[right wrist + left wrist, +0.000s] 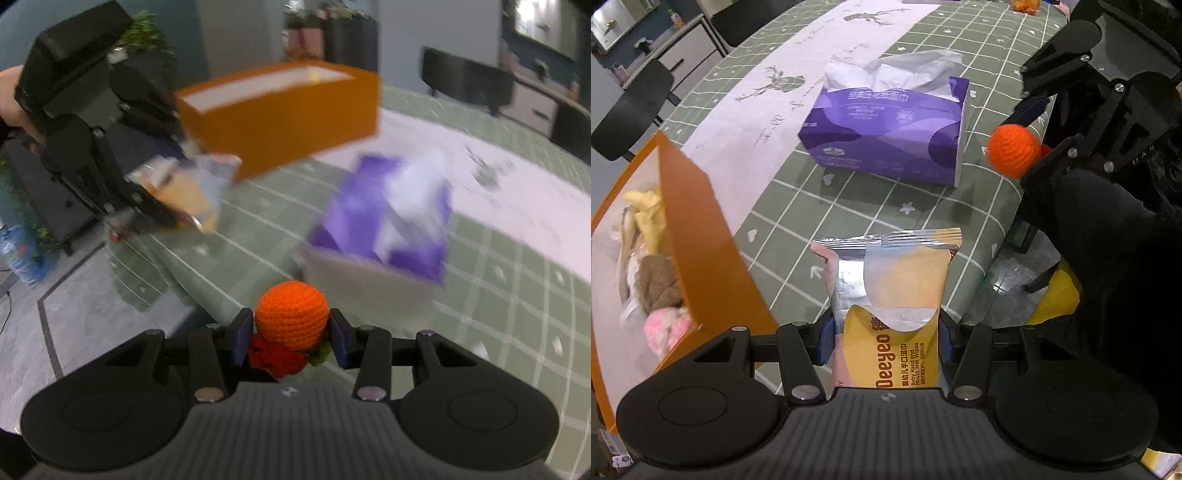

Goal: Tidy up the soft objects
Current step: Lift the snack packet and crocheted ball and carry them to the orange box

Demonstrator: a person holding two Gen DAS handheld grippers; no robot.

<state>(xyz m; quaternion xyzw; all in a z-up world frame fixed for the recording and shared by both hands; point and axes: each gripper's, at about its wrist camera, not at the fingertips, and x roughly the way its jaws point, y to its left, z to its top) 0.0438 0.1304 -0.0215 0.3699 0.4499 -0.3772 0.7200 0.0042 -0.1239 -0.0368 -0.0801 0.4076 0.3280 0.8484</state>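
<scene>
So the left gripper, jaws clamped on a yellow-and-silver foil wet-wipes pack with its long axis running out past the fingers, sits just right of the open orange cardboard box, nearer than the right gripper pinching an orange crocheted ball toy.
</scene>
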